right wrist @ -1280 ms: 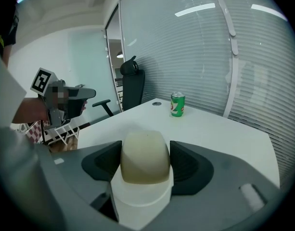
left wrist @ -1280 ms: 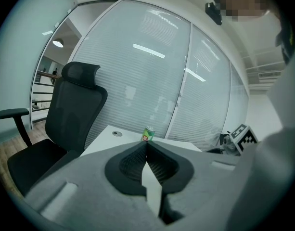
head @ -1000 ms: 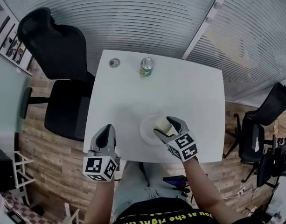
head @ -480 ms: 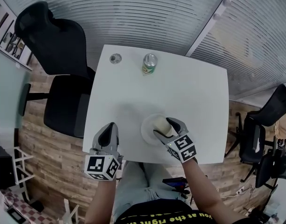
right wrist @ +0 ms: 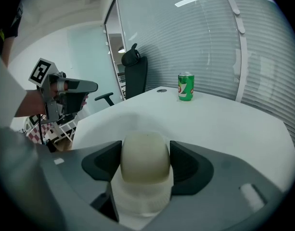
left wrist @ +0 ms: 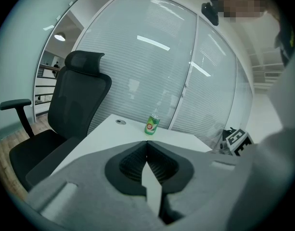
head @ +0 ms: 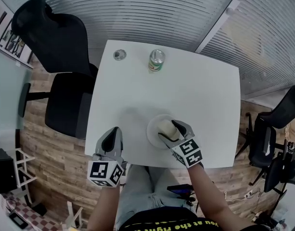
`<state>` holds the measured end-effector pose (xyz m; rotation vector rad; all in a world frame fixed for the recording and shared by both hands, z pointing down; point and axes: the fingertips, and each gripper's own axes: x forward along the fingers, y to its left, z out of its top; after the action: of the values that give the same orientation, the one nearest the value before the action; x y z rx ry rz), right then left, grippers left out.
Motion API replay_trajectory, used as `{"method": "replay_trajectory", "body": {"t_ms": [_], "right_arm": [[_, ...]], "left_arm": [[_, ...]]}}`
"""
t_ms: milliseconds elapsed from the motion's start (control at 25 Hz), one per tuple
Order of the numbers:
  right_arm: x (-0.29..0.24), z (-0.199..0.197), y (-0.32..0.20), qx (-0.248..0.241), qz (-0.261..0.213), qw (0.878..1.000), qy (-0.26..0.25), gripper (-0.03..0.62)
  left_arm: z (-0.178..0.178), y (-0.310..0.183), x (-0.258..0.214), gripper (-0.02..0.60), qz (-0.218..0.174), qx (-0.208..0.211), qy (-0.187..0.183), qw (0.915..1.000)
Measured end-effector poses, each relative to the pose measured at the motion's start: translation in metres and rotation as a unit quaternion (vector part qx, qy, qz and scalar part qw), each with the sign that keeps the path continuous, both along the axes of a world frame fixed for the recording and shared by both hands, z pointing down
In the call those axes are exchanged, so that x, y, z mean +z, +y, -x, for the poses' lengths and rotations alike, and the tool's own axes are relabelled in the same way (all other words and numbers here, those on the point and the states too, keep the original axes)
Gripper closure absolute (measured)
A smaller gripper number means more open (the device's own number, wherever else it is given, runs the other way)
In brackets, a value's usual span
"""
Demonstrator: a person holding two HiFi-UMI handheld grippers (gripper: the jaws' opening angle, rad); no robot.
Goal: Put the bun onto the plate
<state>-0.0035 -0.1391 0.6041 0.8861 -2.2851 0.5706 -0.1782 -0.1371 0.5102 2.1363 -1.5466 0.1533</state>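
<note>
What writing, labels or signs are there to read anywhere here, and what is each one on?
"ou at the right": yellow print on the person's black shirt, cut off at both ends.
Label on the green can: too small to read.
Cubes on the left gripper and right gripper: black-and-white square patterns, no words.

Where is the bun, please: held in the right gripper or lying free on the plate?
Held: the right gripper clamps both sides of the bun, over the plate; whether they touch, cannot tell.
</note>
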Motion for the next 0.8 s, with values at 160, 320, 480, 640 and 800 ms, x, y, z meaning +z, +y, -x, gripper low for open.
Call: {"method": "replay_trajectory", "body": {"t_ms": [160,320,480,640,800], "right_arm": [[0.004,0.001,0.0,-0.002,0.0,1.0,0.002,0.272],[0.009,0.003,0.002,-0.004,0.001,1.0,0.005,0.272],[0.012,0.006,0.003,-0.008,0.002,1.0,0.008,0.272],[0.015,0.01,0.005,-0.011,0.003,1.0,0.012,0.272],[0.018,0.01,0.006,-0.013,0.004,1.0,0.017,0.272]], "left_arm": [[-0.002,0.0,0.003,0.58,0.003,0.003,0.001,1.0],[-0.003,0.001,0.007,0.581,0.005,0.005,0.001,1.0],[-0.001,0.003,0.009,0.581,0.008,0.005,0.0,1.0],[0.004,0.006,0.011,0.581,0.01,0.004,-0.001,0.9999],[0.005,0.007,0.013,0.581,0.013,0.004,0.0,0.9999]]}}
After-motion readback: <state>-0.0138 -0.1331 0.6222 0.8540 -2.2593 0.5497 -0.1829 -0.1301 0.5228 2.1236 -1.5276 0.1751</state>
